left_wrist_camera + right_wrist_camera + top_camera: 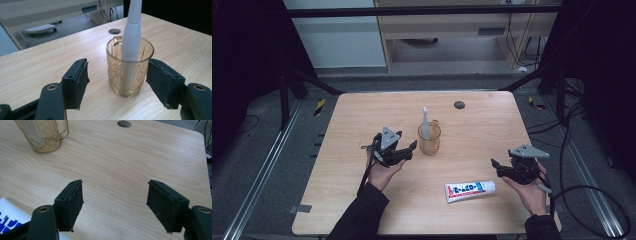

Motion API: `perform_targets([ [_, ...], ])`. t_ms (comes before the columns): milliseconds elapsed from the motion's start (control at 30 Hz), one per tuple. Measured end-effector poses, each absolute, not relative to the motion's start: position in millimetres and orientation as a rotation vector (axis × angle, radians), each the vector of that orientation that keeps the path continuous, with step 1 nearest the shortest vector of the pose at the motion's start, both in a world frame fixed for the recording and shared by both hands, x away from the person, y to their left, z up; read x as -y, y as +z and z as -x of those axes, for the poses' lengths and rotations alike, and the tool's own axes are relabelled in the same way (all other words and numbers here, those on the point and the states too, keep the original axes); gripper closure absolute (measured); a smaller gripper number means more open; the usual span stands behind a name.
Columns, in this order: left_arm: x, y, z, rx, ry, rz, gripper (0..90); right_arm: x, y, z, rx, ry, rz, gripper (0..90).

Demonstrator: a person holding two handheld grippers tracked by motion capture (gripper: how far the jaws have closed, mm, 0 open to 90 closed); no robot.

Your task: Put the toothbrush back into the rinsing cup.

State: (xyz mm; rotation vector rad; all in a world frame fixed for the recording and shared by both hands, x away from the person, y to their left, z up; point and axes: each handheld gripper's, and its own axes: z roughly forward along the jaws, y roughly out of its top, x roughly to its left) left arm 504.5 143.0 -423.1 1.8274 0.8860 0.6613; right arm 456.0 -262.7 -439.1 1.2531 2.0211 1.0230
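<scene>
High view first: a wooden table carries an amber glass cup near its middle, with a white toothbrush standing upright inside it and rising well above the rim. The left gripper sits just to the left of the cup, held in the person's left hand, its jaws pointed toward the glass but not pressing on it. Left gripper view shows this closely — the cup stands just ahead of the two black jaws, which are spread wide, one to each side and both clear of the glass, while the toothbrush handle leans against the cup's rim. A toothpaste tube, white with blue and red print, lies flat on the table nearer the person, between the two hands and closer to the right one. The right gripper hovers just right of the tube, held in the right hand. Right gripper view shows its jaws also spread wide with only bare wood between them — the cup with its handle sits well off at the upper left, a corner of the tube shows at the lower left, and a small round hole marks the table's far side.
</scene>
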Motion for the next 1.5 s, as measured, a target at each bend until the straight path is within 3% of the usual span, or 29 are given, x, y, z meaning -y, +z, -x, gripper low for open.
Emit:
perform_targets([
  [500,-207.0,-427.6,-466.3,-0.957,0.688,-1.838,33.4,258.3,-441.7,-452.7,-2.089,1.036,-1.237,35.9],
  [933,-256.5,-449.4,-435.6,-1.119,0.712,-1.810,38.4,246.1,-442.7,-447.4,-2.191,1.057,-1.203,50.1],
  [1500,-277.9,-462.8,-435.8,-1.120,0.749,-1.872,42.9,218.4,-445.4,-436.8,-2.353,1.085,-1.138,65.4],
])
